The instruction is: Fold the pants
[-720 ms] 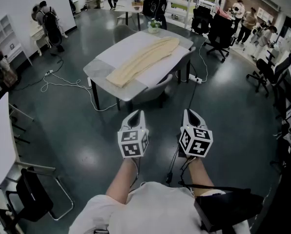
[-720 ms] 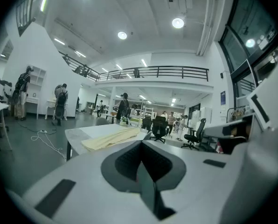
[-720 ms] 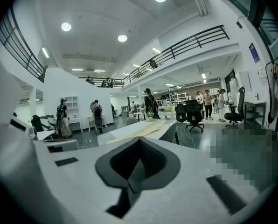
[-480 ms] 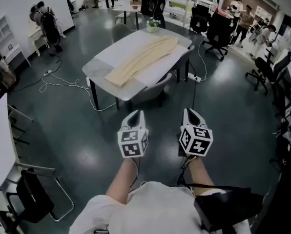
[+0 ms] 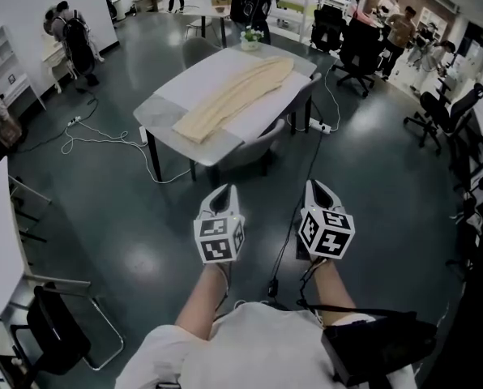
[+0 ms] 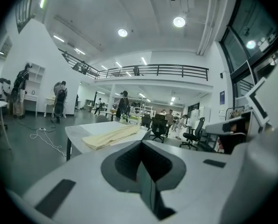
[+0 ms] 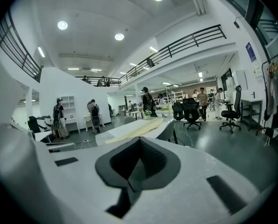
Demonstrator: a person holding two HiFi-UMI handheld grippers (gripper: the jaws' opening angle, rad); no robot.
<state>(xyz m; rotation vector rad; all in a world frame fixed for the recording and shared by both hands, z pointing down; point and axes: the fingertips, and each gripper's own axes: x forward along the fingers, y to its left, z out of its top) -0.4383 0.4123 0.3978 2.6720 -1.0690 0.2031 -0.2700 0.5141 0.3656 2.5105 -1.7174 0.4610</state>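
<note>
Since the left gripper (image 5: 224,191) and right gripper (image 5: 317,188) sit closed and empty, reaching the pants (image 5: 233,96) far ahead unopened could rumple them, not pinch.

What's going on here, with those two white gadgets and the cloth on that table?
A person stands on the dark floor holding a white two-jaw gripper in each hand: the left gripper and the right gripper. Both have their jaws together with nothing between them. Long cream-coloured pants lie stretched out on the white-and-grey table ahead, apart from both grippers. Nothing touches the pants, so folding has not yet begun.
</note>
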